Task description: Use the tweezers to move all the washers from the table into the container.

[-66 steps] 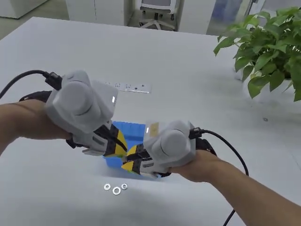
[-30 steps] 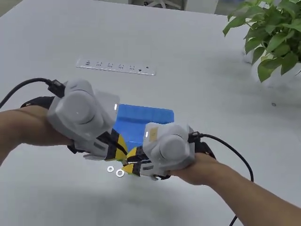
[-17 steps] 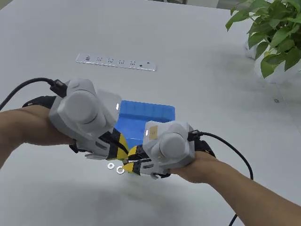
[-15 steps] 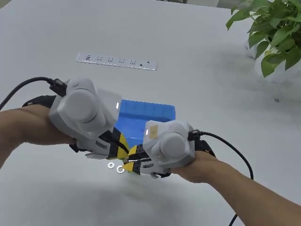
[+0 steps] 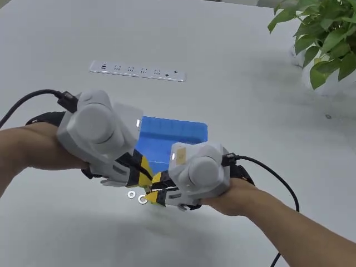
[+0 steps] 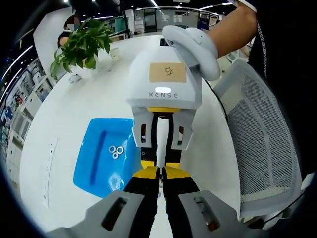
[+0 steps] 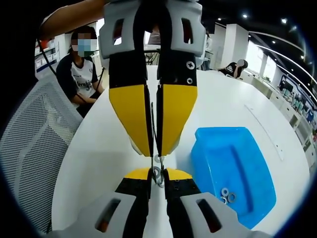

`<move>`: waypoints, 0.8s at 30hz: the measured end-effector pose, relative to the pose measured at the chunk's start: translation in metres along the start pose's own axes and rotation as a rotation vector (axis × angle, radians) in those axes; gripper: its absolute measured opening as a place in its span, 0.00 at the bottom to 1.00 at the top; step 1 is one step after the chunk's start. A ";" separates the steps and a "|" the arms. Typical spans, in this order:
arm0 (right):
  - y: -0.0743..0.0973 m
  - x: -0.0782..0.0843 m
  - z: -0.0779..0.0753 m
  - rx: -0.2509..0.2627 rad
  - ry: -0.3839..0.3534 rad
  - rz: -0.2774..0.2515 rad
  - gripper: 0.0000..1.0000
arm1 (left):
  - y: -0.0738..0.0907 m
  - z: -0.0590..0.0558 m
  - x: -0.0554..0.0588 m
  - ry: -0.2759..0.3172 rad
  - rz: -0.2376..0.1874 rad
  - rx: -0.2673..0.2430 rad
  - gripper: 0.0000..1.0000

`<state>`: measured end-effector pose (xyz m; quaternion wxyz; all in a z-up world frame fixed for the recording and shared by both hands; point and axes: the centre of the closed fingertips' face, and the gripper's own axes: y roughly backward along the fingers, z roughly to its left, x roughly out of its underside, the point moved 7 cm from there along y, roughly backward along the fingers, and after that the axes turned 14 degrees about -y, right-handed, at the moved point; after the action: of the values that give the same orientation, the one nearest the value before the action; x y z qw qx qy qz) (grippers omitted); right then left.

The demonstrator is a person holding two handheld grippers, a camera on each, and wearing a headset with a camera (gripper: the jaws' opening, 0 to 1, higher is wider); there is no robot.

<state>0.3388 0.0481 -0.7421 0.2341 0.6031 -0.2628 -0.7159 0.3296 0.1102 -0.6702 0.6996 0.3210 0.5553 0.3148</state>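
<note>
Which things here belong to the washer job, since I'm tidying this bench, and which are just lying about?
Job: washers on the table; blue container with washers inside; tweezers, thin metal between the jaws.
Lying about: power strip; potted plant; mesh chair.

Head view: high up, looking forward and down on the counter [image 5: 233, 72]. Both grippers sit near, low centre, with the left hand-held gripper [image 5: 147, 174] tip to tip with the right hand-held gripper [image 5: 151, 194]. Left gripper view: low over the counter, faces the right one head-on, very close. Right gripper view: looks the opposite way, at the left one, closer yet. All three share the blue container [image 5: 173, 133]. Head and left gripper views share the plant [image 5: 322, 39].
</note>
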 end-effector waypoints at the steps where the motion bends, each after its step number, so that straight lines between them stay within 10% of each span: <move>1: 0.000 0.000 0.000 0.000 -0.001 0.000 0.12 | 0.000 0.000 0.000 0.000 0.001 -0.001 0.06; 24: 0.002 0.002 -0.002 0.011 -0.018 -0.004 0.10 | -0.002 0.006 -0.001 0.012 -0.017 0.003 0.06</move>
<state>0.3409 0.0453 -0.7421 0.2270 0.5984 -0.2676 -0.7202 0.3358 0.1075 -0.6698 0.6985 0.3153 0.5625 0.3101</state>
